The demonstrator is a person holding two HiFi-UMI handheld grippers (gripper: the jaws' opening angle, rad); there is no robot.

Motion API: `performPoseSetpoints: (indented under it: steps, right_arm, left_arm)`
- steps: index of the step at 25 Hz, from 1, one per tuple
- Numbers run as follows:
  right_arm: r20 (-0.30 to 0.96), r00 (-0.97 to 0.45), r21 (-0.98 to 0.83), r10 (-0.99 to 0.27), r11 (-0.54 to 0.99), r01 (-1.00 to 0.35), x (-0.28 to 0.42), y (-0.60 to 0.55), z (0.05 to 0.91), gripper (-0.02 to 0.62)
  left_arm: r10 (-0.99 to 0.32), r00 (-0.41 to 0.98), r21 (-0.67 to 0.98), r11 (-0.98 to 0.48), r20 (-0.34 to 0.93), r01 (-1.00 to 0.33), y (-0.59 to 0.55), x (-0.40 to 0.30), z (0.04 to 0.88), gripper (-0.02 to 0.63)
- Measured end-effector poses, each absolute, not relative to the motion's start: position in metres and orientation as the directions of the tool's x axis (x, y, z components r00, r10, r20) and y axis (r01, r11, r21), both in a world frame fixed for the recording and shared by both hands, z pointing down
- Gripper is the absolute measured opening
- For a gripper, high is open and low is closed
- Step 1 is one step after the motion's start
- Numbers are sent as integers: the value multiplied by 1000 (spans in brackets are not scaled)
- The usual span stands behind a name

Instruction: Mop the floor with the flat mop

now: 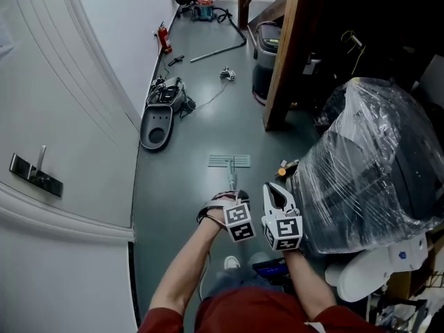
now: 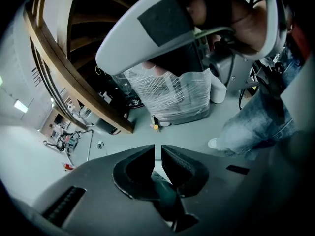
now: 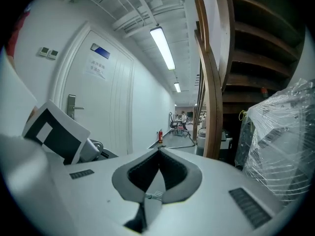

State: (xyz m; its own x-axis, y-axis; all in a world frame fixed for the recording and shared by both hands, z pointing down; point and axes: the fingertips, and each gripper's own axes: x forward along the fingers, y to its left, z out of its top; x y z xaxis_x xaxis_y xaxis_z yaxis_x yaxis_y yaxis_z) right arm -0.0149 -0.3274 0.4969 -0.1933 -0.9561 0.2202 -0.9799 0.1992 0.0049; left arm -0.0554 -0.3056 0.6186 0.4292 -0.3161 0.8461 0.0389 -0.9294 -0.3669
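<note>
The flat mop's pale head (image 1: 229, 161) lies flat on the grey-green floor in the head view. Its handle (image 1: 232, 181) rises from it toward me. My left gripper (image 1: 232, 195) is shut on that handle. In the left gripper view the dark green handle (image 2: 165, 194) sits between the nearly closed jaws of the left gripper (image 2: 158, 155). My right gripper (image 1: 276, 191) is just right of the handle, apart from it, pointing down the corridor. In the right gripper view the right gripper (image 3: 158, 152) is shut, its tips touching with nothing gripped.
A plastic-wrapped bulk (image 1: 371, 165) stands close on the right, by a wooden stair post (image 1: 284, 54). On the left a white door (image 1: 41, 137) and wall run along the corridor. Farther off lie a grey shell-shaped object (image 1: 157, 125), a fire extinguisher (image 1: 165, 39), a metal tube (image 1: 218, 50) and a bin (image 1: 266, 47).
</note>
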Motion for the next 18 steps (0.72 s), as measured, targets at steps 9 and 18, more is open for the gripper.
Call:
performPoseSetpoints:
  steps: [9,18]
  right_arm:
    - [216,-196,-19,-957,196,-980,5,-404,508,17]
    - [209,-233,-33,-950,231,-972,24,-481,503,17]
  left_arm:
    - [-321,437,-364,-931,840,16,-378,-38,618,52]
    - [-328,422,-351,-936,846,-24,-450,-16,610,52]
